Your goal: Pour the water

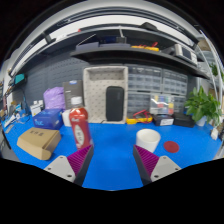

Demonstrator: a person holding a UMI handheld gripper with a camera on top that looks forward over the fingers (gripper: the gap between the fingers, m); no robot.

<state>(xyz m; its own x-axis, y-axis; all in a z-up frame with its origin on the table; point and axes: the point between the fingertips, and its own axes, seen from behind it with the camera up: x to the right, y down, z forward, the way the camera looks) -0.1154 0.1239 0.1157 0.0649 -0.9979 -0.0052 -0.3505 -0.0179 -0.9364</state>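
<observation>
A blue bench (115, 150) is carrying the clutter. A cardboard box (38, 141) is lying toward its near side, with a purple container (54, 97) sitting farther back. A white cabinet with a dark door (106, 95) is standing against the back wall. A green potted plant (203, 103) is standing off to one side, and shelves (120, 45) are running overhead.

Table layout ahead of the gripper

On the table (115, 160), a bottle (79, 127) stands just beyond the left finger and a cup (147, 139) just beyond the right finger, the 2 apart. A cardboard box (38, 142) lies left of the bottle. A plant (204, 104) stands far right, shelves (125, 48) behind.
</observation>
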